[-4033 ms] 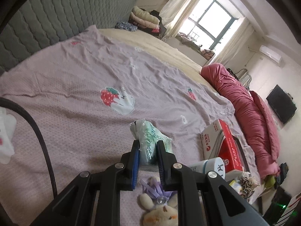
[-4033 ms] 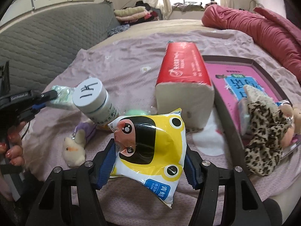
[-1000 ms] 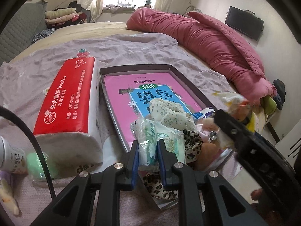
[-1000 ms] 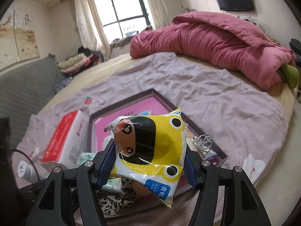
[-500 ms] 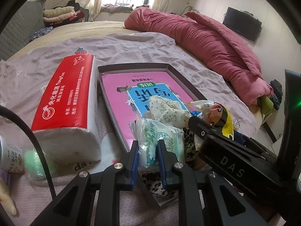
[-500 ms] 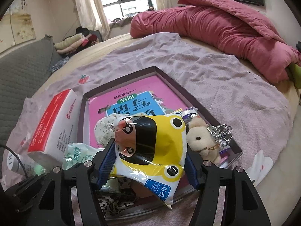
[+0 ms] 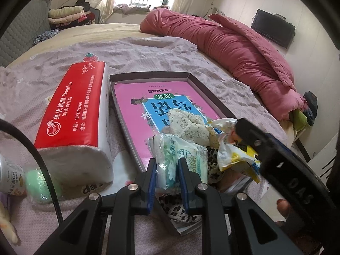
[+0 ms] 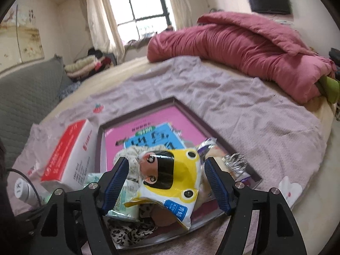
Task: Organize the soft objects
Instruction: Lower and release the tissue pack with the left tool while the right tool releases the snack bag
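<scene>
A shallow dark box with a pink book in it lies on the bed. My left gripper is shut on a green tissue pack and holds it over the box's near corner. My right gripper is open; the yellow cartoon packet sits between its spread fingers, apart from both pads, on the pile in the box. That packet also shows in the left wrist view. A floral cloth, a leopard-print toy and a small bear with a silver crown lie in the box.
A red and white tissue brick lies left of the box. A white bottle, a green ball and a small plush lie at the near left. A rolled pink quilt runs along the right.
My right gripper has opened and let go of the yellow packet, which now rests tilted on the pile in the box. My left gripper has held the tissue pack almost still.
</scene>
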`<state>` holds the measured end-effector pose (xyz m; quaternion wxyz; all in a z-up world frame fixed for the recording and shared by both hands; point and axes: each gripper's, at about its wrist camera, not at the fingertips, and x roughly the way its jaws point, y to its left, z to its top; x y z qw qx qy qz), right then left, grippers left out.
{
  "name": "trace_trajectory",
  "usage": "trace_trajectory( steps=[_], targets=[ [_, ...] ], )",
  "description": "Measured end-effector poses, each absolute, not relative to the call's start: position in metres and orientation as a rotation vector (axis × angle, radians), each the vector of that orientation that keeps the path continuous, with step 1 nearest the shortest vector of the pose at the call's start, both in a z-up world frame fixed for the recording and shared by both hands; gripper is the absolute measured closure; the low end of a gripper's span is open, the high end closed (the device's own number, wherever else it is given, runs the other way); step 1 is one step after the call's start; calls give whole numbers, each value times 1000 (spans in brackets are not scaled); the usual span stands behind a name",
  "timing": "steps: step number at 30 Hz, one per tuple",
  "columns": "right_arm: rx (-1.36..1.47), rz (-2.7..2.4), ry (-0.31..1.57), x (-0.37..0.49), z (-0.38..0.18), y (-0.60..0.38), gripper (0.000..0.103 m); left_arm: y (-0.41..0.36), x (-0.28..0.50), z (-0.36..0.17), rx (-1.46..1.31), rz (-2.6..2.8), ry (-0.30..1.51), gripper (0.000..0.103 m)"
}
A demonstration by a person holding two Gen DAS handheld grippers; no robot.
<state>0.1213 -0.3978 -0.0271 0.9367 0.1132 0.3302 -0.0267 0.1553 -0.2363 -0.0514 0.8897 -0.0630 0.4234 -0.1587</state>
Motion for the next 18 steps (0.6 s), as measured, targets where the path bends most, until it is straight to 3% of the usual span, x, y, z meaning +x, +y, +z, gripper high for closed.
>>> trace_trajectory(
  steps=[4,9,13,18],
  targets=[
    [258,-92,653,118,-24,-406,28,-235,157,-51,-143,-330,880,76],
    [271,-92,648,116,-22,-410,28,-235,158,-52,-152,-338,891,56],
    [259,-88,644,115,-22,-410,28,-236,156,-51,-153,-344,887,54],
    [260,-87,641,115,-22,-409,28,-233,155,-46,-168,-350,882,42]
  ],
)
